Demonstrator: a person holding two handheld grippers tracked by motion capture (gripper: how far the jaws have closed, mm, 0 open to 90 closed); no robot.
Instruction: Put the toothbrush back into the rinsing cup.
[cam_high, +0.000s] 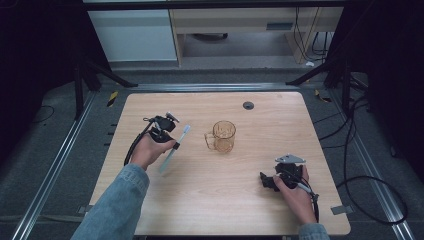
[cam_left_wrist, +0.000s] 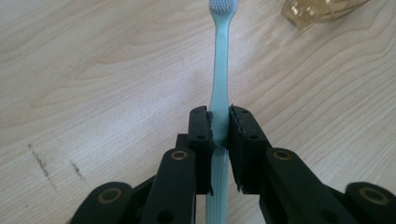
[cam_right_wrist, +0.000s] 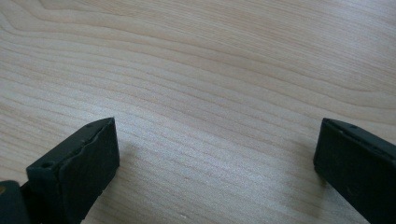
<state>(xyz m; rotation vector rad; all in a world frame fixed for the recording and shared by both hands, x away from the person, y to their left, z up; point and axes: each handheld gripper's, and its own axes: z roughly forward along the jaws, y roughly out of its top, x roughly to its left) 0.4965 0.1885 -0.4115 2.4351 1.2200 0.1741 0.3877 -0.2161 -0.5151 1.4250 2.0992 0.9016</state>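
Observation:
A pale blue-green toothbrush (cam_left_wrist: 219, 70) is clamped by its handle between the black jaws of my left gripper (cam_left_wrist: 218, 123), bristle head pointing away. In the high view the toothbrush (cam_high: 176, 147) slants over the left half of the wooden table, and the left gripper (cam_high: 174, 145) is shut on it. An amber glass mug (cam_high: 223, 136) stands upright near the table's middle, to the right of the brush head; its edge shows as the mug (cam_left_wrist: 322, 10) in the left gripper view. My right gripper (cam_high: 264, 180) rests low at the front right, and the right gripper (cam_right_wrist: 217, 154) has its jaws wide apart over bare wood.
The wooden table (cam_high: 220, 200) has a round cable grommet (cam_high: 248, 105) near its back edge. Black cables (cam_high: 370, 200) trail off the right side. Dark stand legs flank the back corners.

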